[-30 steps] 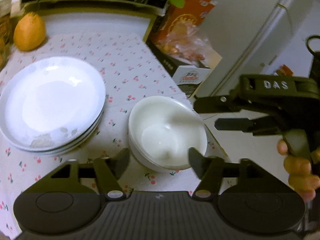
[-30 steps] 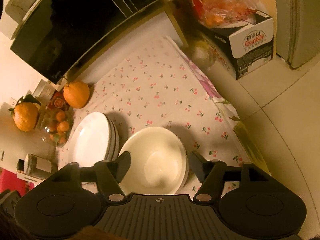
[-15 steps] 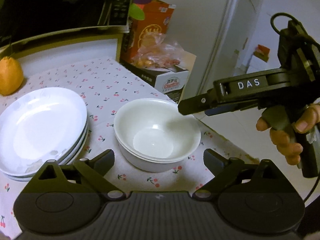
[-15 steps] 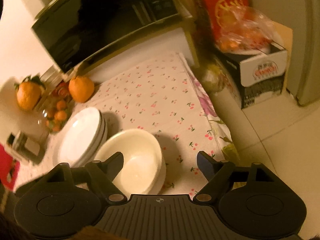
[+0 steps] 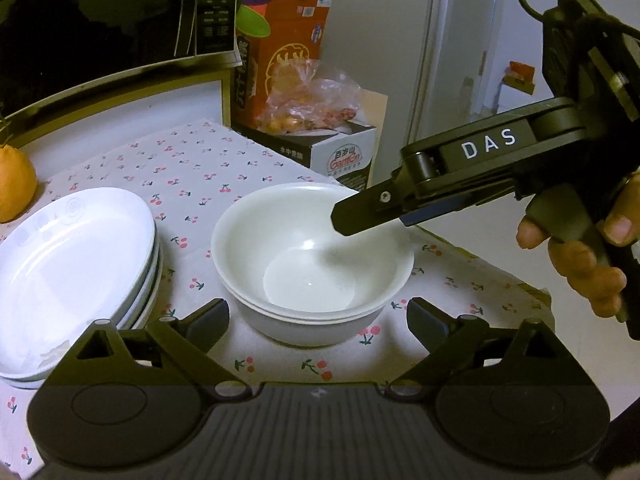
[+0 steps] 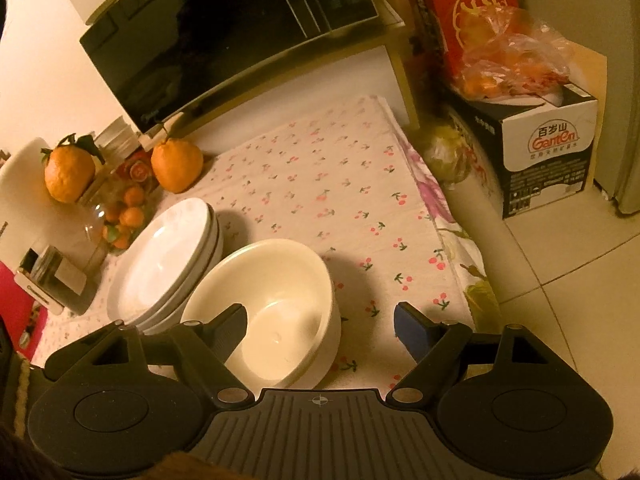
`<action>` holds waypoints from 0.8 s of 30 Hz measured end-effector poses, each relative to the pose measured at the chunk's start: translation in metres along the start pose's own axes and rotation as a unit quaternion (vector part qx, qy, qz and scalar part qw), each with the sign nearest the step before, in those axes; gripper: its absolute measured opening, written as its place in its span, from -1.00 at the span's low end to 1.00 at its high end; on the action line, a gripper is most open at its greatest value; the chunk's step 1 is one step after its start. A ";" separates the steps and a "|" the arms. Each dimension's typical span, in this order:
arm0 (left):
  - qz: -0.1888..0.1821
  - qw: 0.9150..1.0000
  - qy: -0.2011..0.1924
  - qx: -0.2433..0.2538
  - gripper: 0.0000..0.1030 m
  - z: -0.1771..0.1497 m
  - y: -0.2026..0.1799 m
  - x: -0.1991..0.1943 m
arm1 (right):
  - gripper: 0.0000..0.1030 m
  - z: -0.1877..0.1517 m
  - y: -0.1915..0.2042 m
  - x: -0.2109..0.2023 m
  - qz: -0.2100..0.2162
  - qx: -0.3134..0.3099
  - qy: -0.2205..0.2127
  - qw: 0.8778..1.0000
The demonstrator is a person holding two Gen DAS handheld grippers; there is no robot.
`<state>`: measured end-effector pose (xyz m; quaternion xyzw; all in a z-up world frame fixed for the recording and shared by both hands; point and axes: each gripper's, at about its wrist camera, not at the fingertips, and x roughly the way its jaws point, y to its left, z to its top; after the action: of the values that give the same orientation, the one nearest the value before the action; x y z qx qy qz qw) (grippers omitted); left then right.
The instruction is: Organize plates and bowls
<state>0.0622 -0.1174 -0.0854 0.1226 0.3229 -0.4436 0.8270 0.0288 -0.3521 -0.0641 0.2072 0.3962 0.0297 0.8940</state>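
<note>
Both jaws wide, empty: left gripper [image 5: 318, 318] straddles the nested bowls [image 5: 312, 260] low; right gripper [image 6: 318, 326] hangs over their rim. Plates [image 5: 68, 276] stacked just beside on tablecloth [image 5: 192, 168], likely freeing space.

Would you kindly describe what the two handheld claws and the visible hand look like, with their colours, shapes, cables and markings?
Both are matte black plastic. The left claw has two angular fingers on triangular links, round discs and a ribbed centre plate. The right claw matches it, though one finger carries a blue pad. Seen from the side, it bears white "DAS" lettering, a pistol grip and a looped black cable. The right hand is bare, with no glove or sleeve showing.
</note>
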 end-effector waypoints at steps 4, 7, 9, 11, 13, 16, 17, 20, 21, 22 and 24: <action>-0.001 1.000 0.003 0.008 0.81 0.000 -0.001 0.003 | 0.60 0.000 0.002 0.004 0.000 -0.006 0.002 1.000; 0.002 1.000 0.005 0.015 0.80 0.000 -0.002 0.003 | 0.59 0.000 0.003 0.006 0.001 -0.004 0.004 1.000; 0.003 1.000 0.007 0.015 0.78 0.001 -0.002 0.005 | 0.59 0.000 0.003 0.007 -0.001 -0.002 0.005 1.000; 0.003 1.000 0.010 0.013 0.74 0.001 -0.001 0.005 | 0.58 0.000 0.003 0.009 -0.002 0.000 0.008 1.000; 0.003 1.000 0.014 0.012 0.71 0.000 0.000 0.006 | 0.58 0.000 0.002 0.010 -0.004 0.003 0.009 1.000; 0.005 1.000 0.018 0.012 0.66 0.000 0.001 0.007 | 0.56 0.000 0.002 0.011 -0.005 0.009 0.010 1.000; 0.005 1.000 0.019 0.012 0.64 0.000 0.000 0.008 | 0.52 0.000 0.002 0.011 -0.005 0.010 0.010 1.000; 0.006 1.000 0.021 0.010 0.61 -0.001 0.001 0.007 | 0.22 0.001 0.002 0.012 -0.004 0.011 0.013 1.000; 0.005 1.000 0.022 0.009 0.61 -0.001 0.001 0.006 | -0.01 0.001 0.002 0.013 -0.003 0.010 0.016 1.000; 0.005 1.000 0.022 0.008 0.61 -0.001 0.001 0.006 | -0.19 0.001 0.003 0.014 -0.002 0.010 0.020 1.000; 0.005 1.000 0.023 0.009 0.60 -0.001 0.001 0.006 | -0.37 0.000 0.004 0.016 -0.004 0.006 0.025 1.000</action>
<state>0.0647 -0.1205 -0.0895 0.1418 0.3367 -0.4395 0.8206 0.0404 -0.3447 -0.0738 0.2101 0.4191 0.0290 0.8828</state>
